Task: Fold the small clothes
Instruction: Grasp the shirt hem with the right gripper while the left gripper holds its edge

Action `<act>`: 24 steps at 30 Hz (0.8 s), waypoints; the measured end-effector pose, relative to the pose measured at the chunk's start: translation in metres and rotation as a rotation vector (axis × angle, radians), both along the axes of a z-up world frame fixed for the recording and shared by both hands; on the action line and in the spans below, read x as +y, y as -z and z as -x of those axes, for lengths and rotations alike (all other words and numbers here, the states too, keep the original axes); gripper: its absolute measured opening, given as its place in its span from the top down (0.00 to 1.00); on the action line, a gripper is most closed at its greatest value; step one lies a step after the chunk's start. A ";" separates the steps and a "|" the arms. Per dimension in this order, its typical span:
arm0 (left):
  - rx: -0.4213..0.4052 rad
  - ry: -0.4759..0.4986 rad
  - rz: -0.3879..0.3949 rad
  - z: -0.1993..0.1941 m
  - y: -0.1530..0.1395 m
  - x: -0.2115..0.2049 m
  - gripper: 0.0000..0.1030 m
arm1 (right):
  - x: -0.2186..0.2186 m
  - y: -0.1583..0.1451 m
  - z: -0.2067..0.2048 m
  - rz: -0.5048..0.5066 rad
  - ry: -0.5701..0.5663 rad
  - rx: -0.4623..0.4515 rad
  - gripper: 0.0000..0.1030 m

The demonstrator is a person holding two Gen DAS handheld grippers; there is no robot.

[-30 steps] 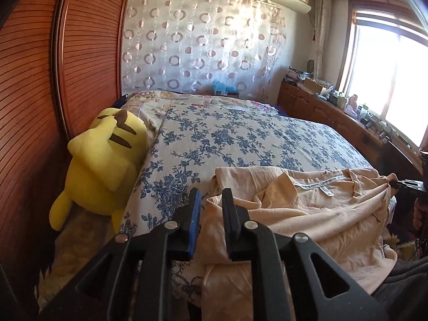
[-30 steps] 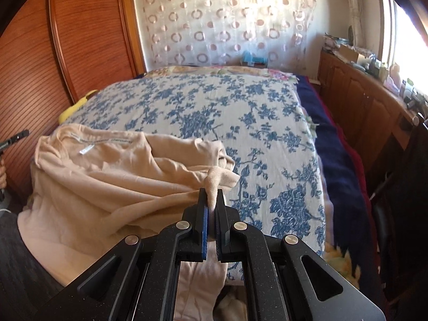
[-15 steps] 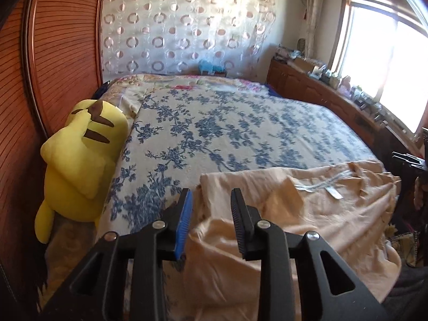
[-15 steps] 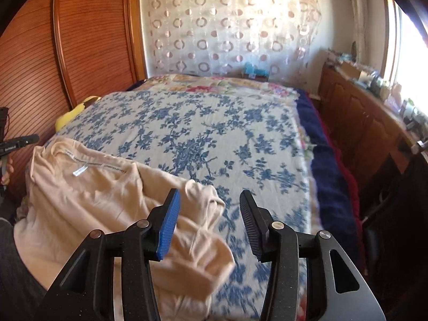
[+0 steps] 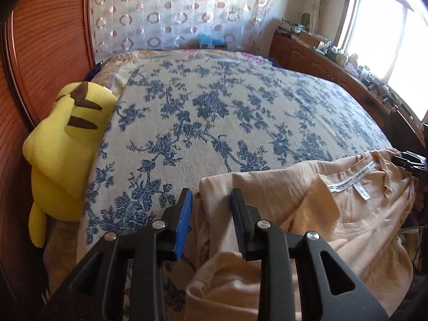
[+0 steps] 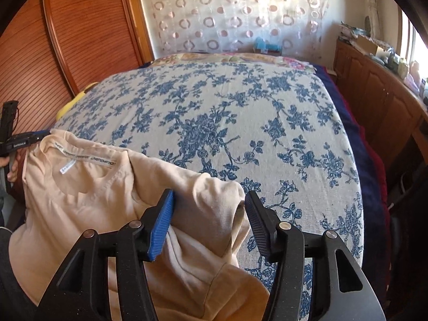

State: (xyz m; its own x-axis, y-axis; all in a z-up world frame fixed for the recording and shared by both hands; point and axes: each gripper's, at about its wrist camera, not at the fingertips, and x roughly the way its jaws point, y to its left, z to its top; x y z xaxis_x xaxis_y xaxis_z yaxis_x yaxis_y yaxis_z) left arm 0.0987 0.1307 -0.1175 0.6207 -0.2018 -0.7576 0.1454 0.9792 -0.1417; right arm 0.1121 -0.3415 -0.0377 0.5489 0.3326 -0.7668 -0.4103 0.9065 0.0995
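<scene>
Lying crumpled at near edge of floral bedspread (image 6: pixel 214 101), peach T-shirt (image 6: pixel 88 195), neck label up; right tongs (image 6: pixel 210 214) just opening, parted around a sleeve fold, pads not pressing; left tongs (image 5: pixel 211 214) parted over shirt's edge, gripping nothing; yellow plush toy (image 5: pixel 67 144) beside bed.

A big bed takes up most of the room, spread with a cream bedcover (image 5: pixel 227 112) printed in blue flowers. A yellow plush toy (image 5: pixel 67 144) slumps against its left edge, beside the reddish slatted wardrobe doors (image 6: pixel 88 34). A sheer curtain (image 6: pixel 235 10) patterned with rings hangs behind, and a cluttered wooden cabinet (image 6: pixel 379 91) runs under the bright window (image 5: pixel 396 26).
</scene>
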 end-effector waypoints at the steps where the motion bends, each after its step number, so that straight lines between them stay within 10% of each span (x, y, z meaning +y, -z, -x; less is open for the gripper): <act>1: 0.011 -0.002 0.004 -0.002 0.003 0.000 0.73 | 0.000 0.001 -0.001 0.001 -0.004 0.007 0.46; 13: 0.005 0.008 0.003 -0.007 0.004 -0.003 0.68 | 0.005 0.009 -0.004 0.020 -0.011 0.032 0.45; 20: -0.019 0.058 -0.019 -0.003 0.002 -0.013 0.92 | 0.005 0.009 -0.002 0.011 -0.044 0.043 0.81; 24: -0.022 0.051 -0.021 -0.002 0.002 -0.013 0.91 | 0.008 0.008 -0.001 0.041 -0.048 0.037 0.83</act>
State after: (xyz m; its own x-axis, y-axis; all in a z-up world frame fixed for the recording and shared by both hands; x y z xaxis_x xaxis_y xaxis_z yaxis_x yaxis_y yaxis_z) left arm 0.1011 0.1181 -0.1193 0.6266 -0.2173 -0.7484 0.1979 0.9732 -0.1169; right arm 0.1131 -0.3332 -0.0454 0.5037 0.3262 -0.7999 -0.4503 0.8894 0.0791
